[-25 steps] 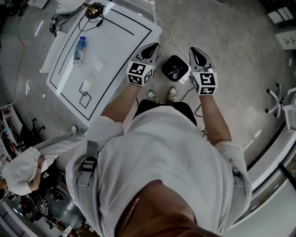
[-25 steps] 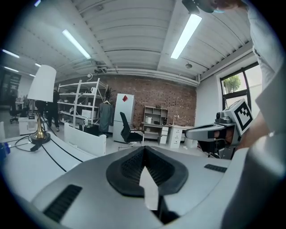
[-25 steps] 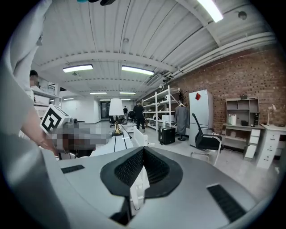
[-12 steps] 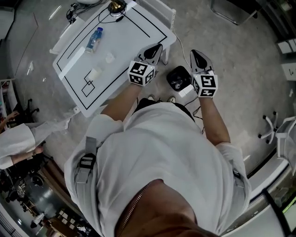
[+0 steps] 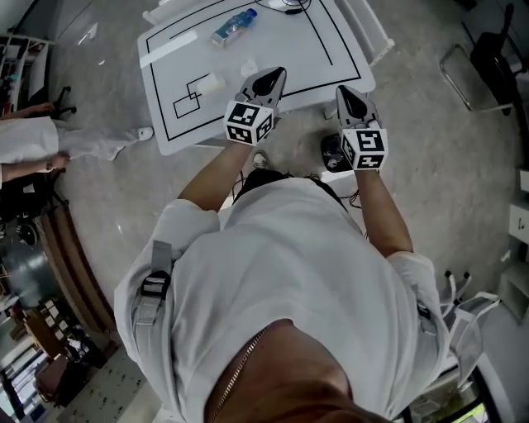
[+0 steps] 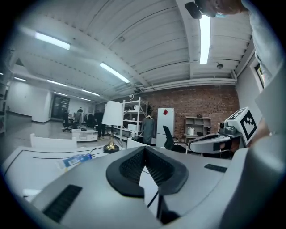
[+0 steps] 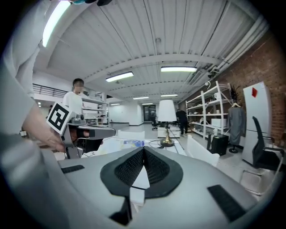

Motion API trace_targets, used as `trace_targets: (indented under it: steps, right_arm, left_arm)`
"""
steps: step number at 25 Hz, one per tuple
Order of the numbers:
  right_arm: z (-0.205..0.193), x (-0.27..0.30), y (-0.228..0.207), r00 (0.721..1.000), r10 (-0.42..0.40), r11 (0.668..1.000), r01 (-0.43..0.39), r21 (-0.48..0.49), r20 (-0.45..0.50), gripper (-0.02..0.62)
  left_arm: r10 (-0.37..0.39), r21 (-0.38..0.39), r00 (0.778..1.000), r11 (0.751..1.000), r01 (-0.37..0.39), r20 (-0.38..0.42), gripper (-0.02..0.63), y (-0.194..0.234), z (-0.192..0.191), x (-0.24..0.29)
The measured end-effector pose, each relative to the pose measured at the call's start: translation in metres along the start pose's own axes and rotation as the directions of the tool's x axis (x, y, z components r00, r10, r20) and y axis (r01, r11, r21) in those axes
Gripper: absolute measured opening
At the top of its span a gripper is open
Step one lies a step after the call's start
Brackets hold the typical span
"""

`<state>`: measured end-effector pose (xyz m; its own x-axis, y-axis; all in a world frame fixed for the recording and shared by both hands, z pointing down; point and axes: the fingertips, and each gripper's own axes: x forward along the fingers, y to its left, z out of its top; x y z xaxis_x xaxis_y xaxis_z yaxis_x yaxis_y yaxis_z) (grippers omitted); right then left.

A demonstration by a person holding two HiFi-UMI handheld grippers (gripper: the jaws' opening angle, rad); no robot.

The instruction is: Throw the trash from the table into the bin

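A grey polished floor in an open workshop surrounds a white rectangular table marked with black lines (image 5: 314,58), which lies at twelve o'clock from the person. The trash is on the tabletop. A clear plastic bottle with a blue label (image 5: 234,25) lies on its side toward eleven o'clock. A small white crumpled scrap (image 5: 248,66) sits just ahead of the left gripper (image 5: 274,77), and a pale cup-like piece (image 5: 210,83) rests beside the small drawn squares at ten o'clock. The black round bin (image 5: 331,151) stands on the floor at one o'clock by the table's near corner, half hidden under the right gripper (image 5: 345,92).

Both grippers have their ribbed pads pressed together with nothing between them, so neither can take anything until it opens.

Several things look risky. The bottle, lying flat, could roll away if a pad nudges it off-centre. The scrap looks light enough to slide off the edge when approached with closed tips. The cup could crush or tip under a firm squeeze. Because the bin sits low and partly beneath the table edge, an early release could land trash on the floor.
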<state>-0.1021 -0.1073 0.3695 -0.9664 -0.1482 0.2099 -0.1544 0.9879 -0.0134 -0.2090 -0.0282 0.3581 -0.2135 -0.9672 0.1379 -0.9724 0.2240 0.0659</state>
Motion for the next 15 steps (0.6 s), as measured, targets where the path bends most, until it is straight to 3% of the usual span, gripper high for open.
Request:
trace_targets:
  steps: [6,9,15]
  right_arm:
    - [0.005,0.08,0.089,0.977,0.205,0.978,-0.207,-0.035,-0.052,0.005]
    - [0.003,0.119,0.136,0.948,0.307,0.949,-0.311,-0.04,-0.083,0.005]
    - [-0.014,0.181,0.216,0.881,0.445,0.891,-0.454,-0.022,-0.161,0.006]
  left_arm:
    - [0.182,-0.038,0.983,0.983,-0.182,-0.01,0.009,0.096,-0.013,-0.067]
    - [0.267,-0.06,0.963,0.961,-0.268,-0.025,0.009,0.141,-0.024,-0.104]
    - [0.355,-0.076,0.933,0.93,-0.359,-0.058,0.009,0.212,-0.043,-0.159]
